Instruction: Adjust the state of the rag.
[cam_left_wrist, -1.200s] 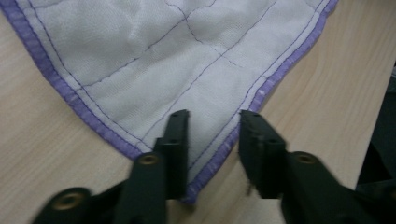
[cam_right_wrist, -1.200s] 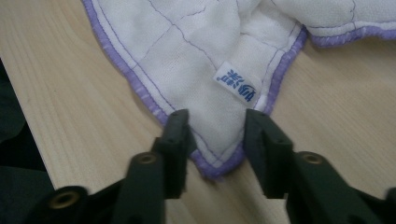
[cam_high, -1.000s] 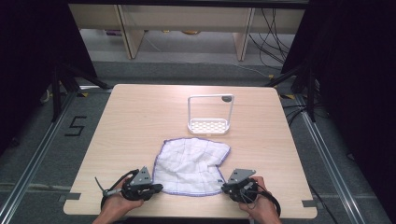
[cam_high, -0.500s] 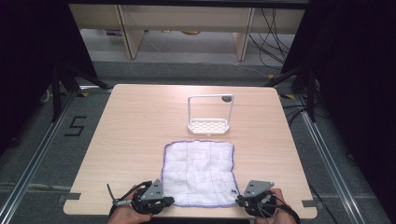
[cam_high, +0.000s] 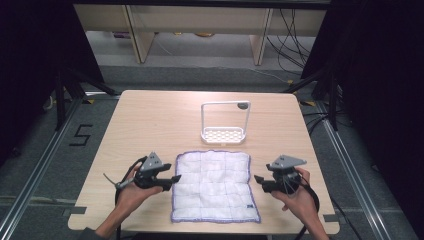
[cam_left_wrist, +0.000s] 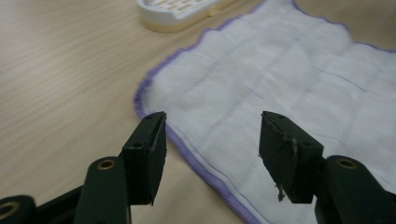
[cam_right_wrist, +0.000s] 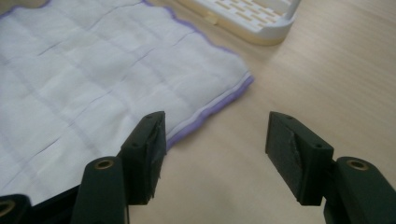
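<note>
- Cloth (cam_high: 215, 186): white quilted dishcloth with purple hem, lies flat and spread on the near half of the bench (cam_high: 150, 120), between the two hands, apart from both.
- Left hand-held gripper (cam_high: 172, 179): jaws have just been opening, now stand wide, nothing between them. In the left gripper view the cloth's hem (cam_left_wrist: 196, 163) runs under the gap, pads off it.
- Right hand-held gripper (cam_high: 260, 179): same, jaws have just been opening, wide and empty. Right gripper view has it just beside the cloth's right edge, far corner (cam_right_wrist: 245, 81) ahead.
- Step in hand, my read: spread looks done, both corners let go; next is likely a fold or a re-grip.
- To do it well: come in low and level at the hem, take matching corners on both sides at once, pinch the hem only, lift evenly so the sheet doesn't skew or drag wrinkles back in.
- Watch the white soap-dish rack (cam_high: 223, 134) just beyond the far edge; a far-side fold or pull could catch it.
- Orientation: nearly square, slightly longer near-to-far, so long axis runs away from the person; the near edge is slightly wider than the far edge. Edges roughly square to the bench edges, small blue tag (cam_high: 248, 205) at near right corner.
</note>
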